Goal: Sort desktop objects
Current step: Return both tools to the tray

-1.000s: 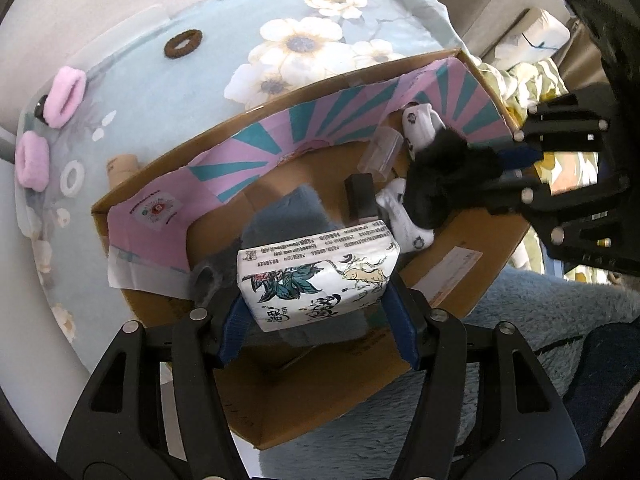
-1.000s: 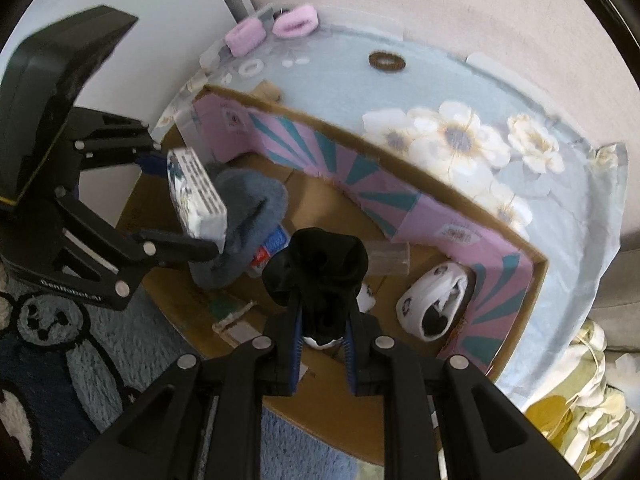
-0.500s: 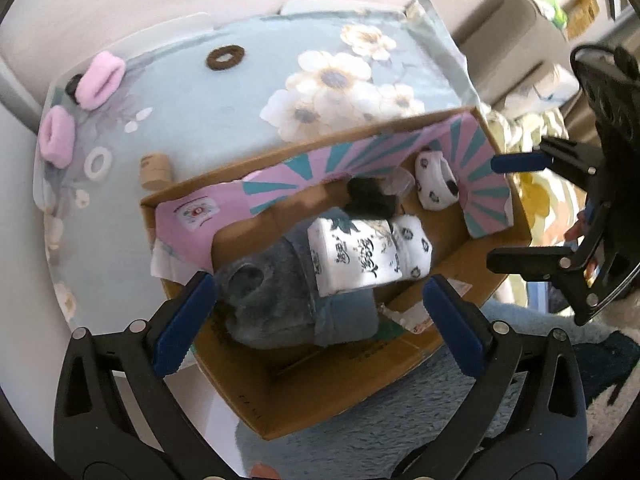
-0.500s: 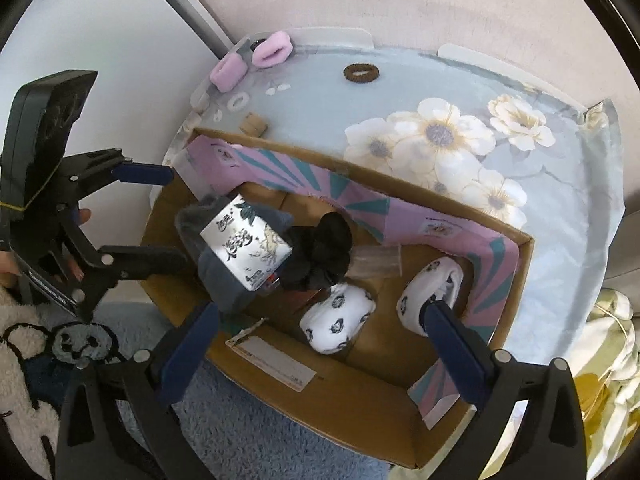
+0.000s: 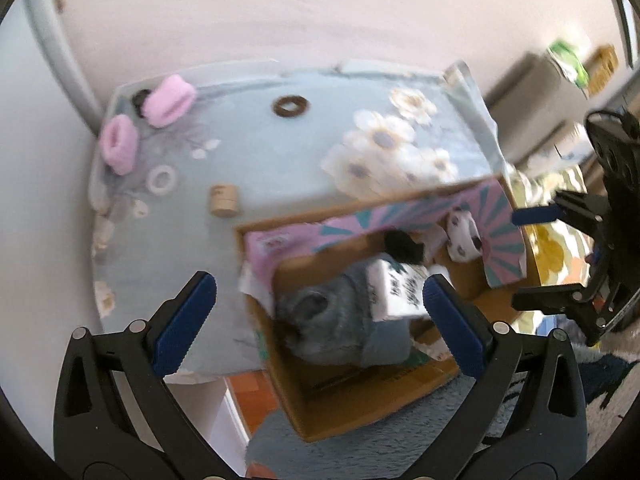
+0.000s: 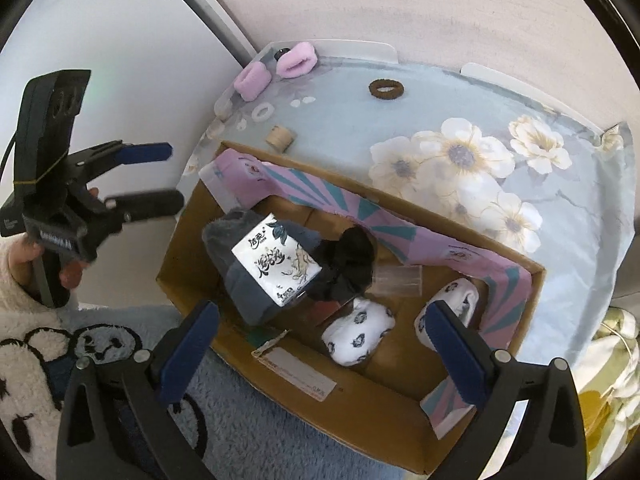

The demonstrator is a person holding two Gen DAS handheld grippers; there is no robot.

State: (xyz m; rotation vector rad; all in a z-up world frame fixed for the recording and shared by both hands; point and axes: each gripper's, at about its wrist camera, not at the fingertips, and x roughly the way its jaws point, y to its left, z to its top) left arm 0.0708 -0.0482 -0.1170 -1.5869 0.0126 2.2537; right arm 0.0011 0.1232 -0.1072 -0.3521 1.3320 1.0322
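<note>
Matt brown cardboard box (image 6: 352, 412), glossy printed tissue pack (image 6: 276, 264), fuzzy pink hair ties (image 6: 298, 56), smooth floral tablecloth (image 6: 400, 120)

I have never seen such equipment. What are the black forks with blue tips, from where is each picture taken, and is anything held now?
There is no robot here. A person holds one hand tool, a gripper, in each hand, and a wide-angle camera on each tool looks along its two fingers. The black forks with blue pads are those fingers.

One picture comes from the left gripper, the other from the right gripper. Each view also shows the other tool at its edge.

Both are open and hold nothing.

Below them a cardboard box holds a tissue pack, a grey plush item, a black scrunchie and two patterned white socks.

On the flowered cloth remain two pink hair ties, a brown hair tie and a small wooden spool.
</note>
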